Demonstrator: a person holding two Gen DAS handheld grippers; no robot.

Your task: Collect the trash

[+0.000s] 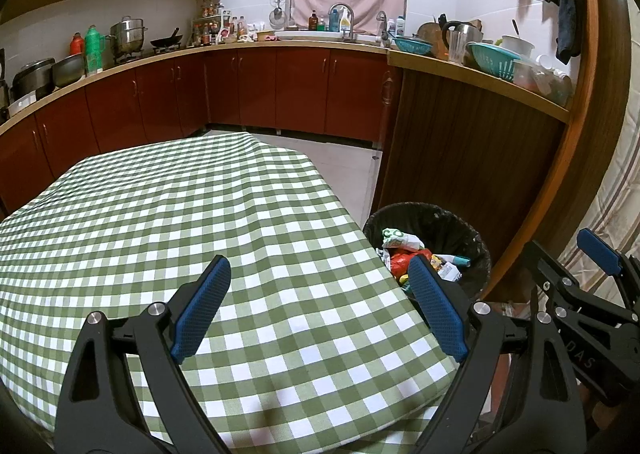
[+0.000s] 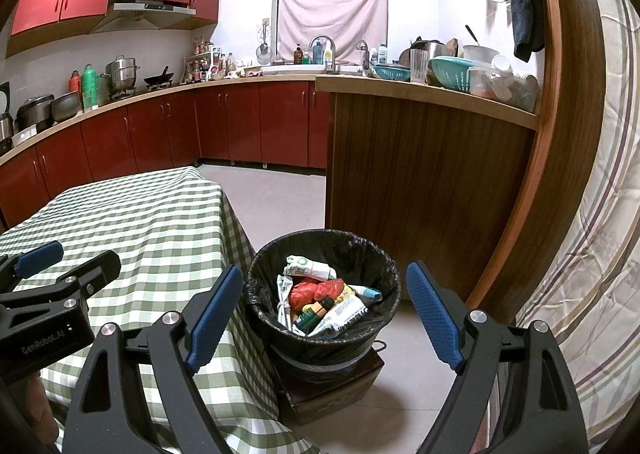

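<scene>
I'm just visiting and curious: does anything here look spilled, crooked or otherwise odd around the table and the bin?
Nothing looks spilled or broken. One oddity: the trash bin stands raised on a dark box beside the checked table, not on the floor. Its black liner holds wrappers and a red bag. No trash shows on the tablecloth.

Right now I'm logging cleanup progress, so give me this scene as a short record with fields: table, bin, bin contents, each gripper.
table: covered by a green checked tablecloth; no trash visible on it
bin: black-lined trash bin on the floor beside the table, raised on a dark box
bin contents: red plastic bag, white wrappers, a small dark carton
left gripper: open, empty, over the table's near edge
right gripper: open, empty, pointing toward the bin
</scene>
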